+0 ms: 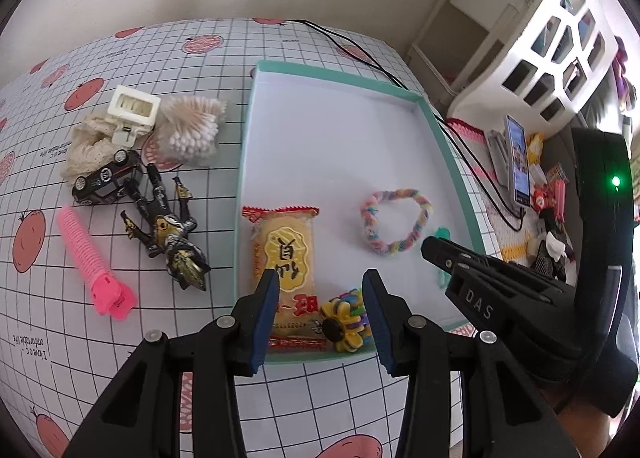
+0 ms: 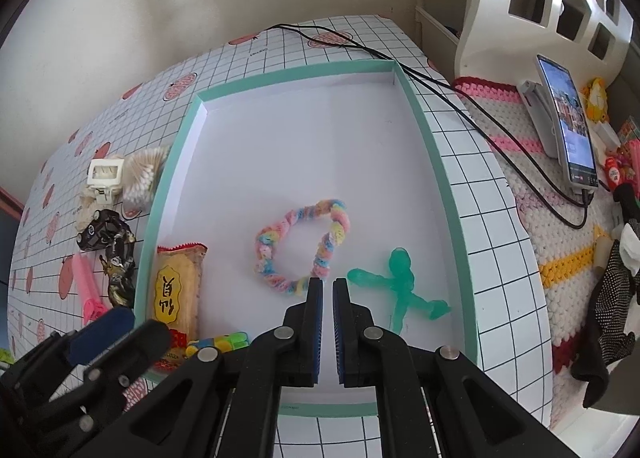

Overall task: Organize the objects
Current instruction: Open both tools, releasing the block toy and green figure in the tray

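Observation:
A teal-rimmed tray (image 1: pixel 248 138) with a white floor lies on the checked tablecloth. In it are a yellow snack packet (image 1: pixel 284 254), a rainbow braided ring (image 1: pixel 396 222), a sunflower hair clip (image 1: pixel 348 322) and a green rubbery figure (image 2: pixel 400 290). My left gripper (image 1: pixel 322 276) hovers open over the tray's near corner, with the packet's edge and the sunflower clip seen below between its blue pads, neither gripped. My right gripper (image 2: pixel 328 282) is shut on nothing, and its tips lie between the ring and the green figure.
Left of the tray lie a pink hair roller (image 1: pixel 88 254), a dark action figure (image 1: pixel 168 230), a black toy car (image 1: pixel 106 178), a white claw clip (image 1: pixel 134 110), a bag of cotton swabs (image 1: pixel 192 126) and cream lace (image 1: pixel 86 146). A phone (image 2: pixel 568 122), cables and a white basket stand to the right.

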`<state>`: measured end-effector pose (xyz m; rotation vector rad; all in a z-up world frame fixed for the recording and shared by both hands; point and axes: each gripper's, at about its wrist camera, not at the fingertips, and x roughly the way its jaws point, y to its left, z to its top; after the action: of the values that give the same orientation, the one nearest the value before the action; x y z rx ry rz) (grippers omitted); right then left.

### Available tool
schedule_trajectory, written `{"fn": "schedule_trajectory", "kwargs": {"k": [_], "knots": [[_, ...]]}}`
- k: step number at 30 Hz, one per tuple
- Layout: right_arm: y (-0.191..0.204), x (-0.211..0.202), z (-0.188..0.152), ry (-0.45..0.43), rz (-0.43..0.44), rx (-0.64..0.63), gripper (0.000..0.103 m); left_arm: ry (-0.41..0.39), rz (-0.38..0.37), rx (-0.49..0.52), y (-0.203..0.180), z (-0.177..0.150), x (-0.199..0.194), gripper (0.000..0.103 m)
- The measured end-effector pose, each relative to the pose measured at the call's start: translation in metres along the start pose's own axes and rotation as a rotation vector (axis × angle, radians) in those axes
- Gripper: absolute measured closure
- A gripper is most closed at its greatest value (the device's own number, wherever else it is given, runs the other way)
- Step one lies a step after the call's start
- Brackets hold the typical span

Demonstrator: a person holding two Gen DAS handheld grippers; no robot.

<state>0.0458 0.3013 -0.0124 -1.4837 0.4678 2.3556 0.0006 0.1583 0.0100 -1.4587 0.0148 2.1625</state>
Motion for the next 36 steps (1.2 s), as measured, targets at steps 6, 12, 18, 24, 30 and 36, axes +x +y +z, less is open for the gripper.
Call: {"fn": "schedule_trajectory", "kwargs": {"k": [6, 12, 18, 24, 30, 36], "knots": [[0.005, 0.001, -0.001, -0.01, -0.03, -0.047, 0.088, -0.05, 0.026, -0.072, 0.013, 0.004, -0.008, 0.043], [0.003, 0.0, 0.0, -0.021, -0.014, -0.039, 0.056, -0.055, 0.072, -0.144, 0.029, 0.004, -0.009, 0.037], [0.002, 0.001, 0.0, -0.024, -0.003, -0.034, 0.037, -0.055, 0.093, -0.201, 0.042, 0.004, -0.009, 0.02], [0.0, 0.001, 0.001, -0.031, -0.002, -0.031, 0.028, -0.077, 0.113, -0.218, 0.047, 0.004, -0.01, 0.019], [0.0, 0.002, 0.001, -0.035, 0.002, -0.031, 0.017, -0.09, 0.143, -0.238, 0.052, 0.004, -0.011, 0.005], [0.001, 0.001, 0.001, -0.051, -0.013, -0.046, 0.0, -0.104, 0.168, -0.284, 0.062, 0.003, -0.014, 0.005]]}}
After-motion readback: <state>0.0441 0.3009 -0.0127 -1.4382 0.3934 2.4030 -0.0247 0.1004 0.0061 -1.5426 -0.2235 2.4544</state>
